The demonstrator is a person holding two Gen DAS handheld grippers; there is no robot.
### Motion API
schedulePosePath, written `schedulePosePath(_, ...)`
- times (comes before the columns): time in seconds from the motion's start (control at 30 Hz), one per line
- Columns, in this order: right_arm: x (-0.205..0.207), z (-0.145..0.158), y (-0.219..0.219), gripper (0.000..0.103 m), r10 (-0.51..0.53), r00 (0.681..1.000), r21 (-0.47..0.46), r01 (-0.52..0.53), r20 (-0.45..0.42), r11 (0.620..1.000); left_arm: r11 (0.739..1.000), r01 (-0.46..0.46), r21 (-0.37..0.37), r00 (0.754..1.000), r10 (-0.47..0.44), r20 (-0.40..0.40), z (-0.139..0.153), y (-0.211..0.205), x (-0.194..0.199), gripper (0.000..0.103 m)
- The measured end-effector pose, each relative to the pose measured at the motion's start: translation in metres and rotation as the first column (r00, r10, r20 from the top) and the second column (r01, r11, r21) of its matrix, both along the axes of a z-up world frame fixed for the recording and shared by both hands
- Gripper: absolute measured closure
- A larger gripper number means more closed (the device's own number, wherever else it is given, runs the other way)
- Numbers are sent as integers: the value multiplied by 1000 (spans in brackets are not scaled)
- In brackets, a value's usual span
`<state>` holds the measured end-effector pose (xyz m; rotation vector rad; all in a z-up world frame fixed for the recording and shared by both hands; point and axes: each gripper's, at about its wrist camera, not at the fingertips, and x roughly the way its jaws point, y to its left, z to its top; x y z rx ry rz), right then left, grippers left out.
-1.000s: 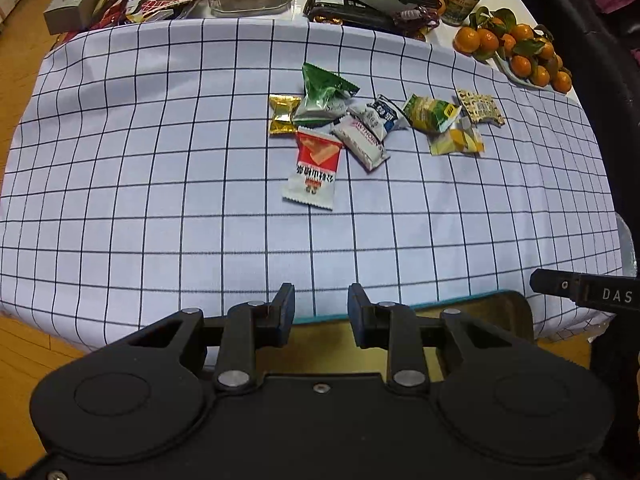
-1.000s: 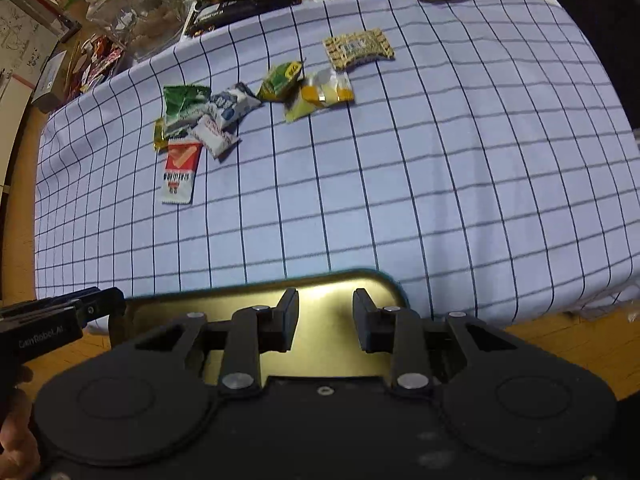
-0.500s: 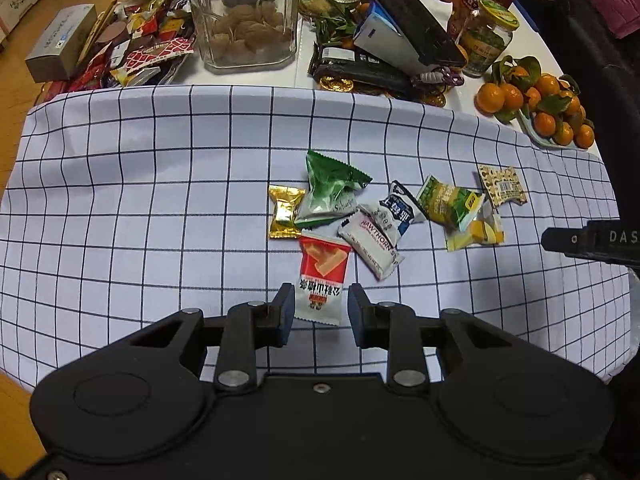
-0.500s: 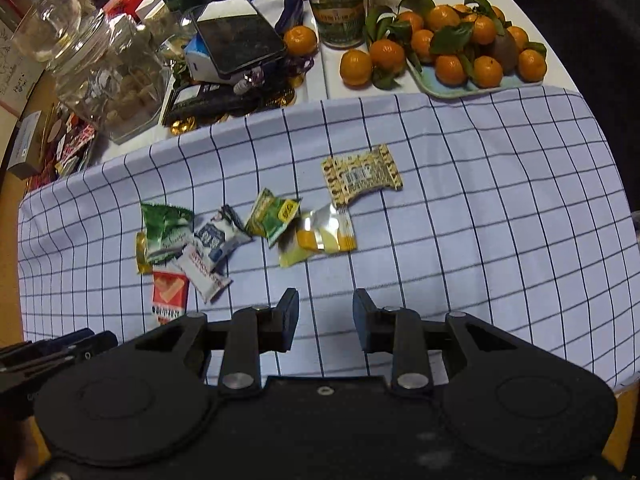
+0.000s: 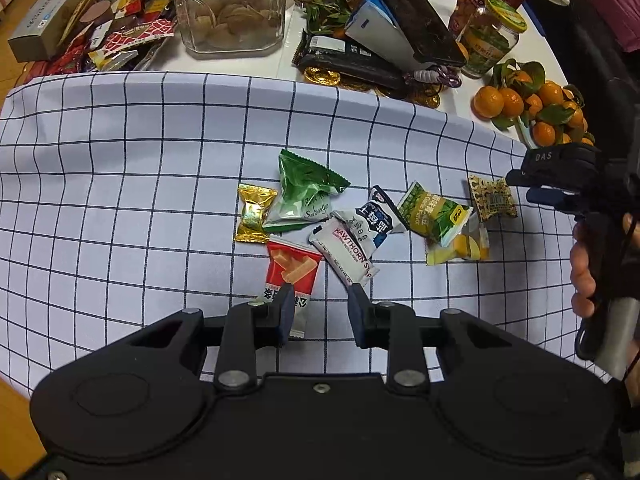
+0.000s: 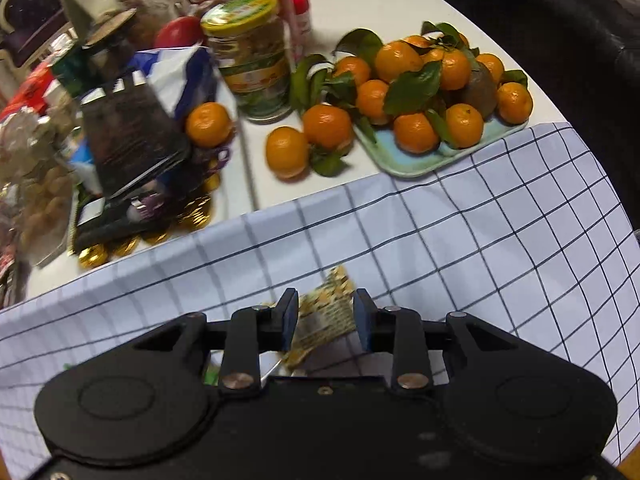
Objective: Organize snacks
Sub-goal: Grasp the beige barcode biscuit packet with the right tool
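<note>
Checked cloth (image 5: 120, 184) covers the surface, where the left tongs (image 5: 320, 304) gape over a red packet (image 5: 292, 276) and the right tongs (image 6: 326, 318) straddle, unclosed, a patterned packet (image 6: 324, 316).

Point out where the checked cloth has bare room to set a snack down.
The checked cloth is bare left of the gold candy and, in the right wrist view, below the mandarin tray. It is crowded around the green packet.

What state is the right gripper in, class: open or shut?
Open. The right gripper has a clear gap between its fingers, straddling the patterned snack packet, which lies flat on the checked cloth, not yet pinched.
</note>
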<state>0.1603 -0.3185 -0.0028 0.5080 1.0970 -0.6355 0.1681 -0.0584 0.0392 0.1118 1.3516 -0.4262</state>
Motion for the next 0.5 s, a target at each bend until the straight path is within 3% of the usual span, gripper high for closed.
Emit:
schedulePosePath(0.23,5,-18,-17,71,-59,998,31,59,-15,998,1000,-1,21,1000,1,-19,-9,-3,0,65)
schedulePosePath(0.5,9,-24,-18,69,-58,998,58,58,-2,997,999,-4,40,1000,5,-28,-15,1,-2,65)
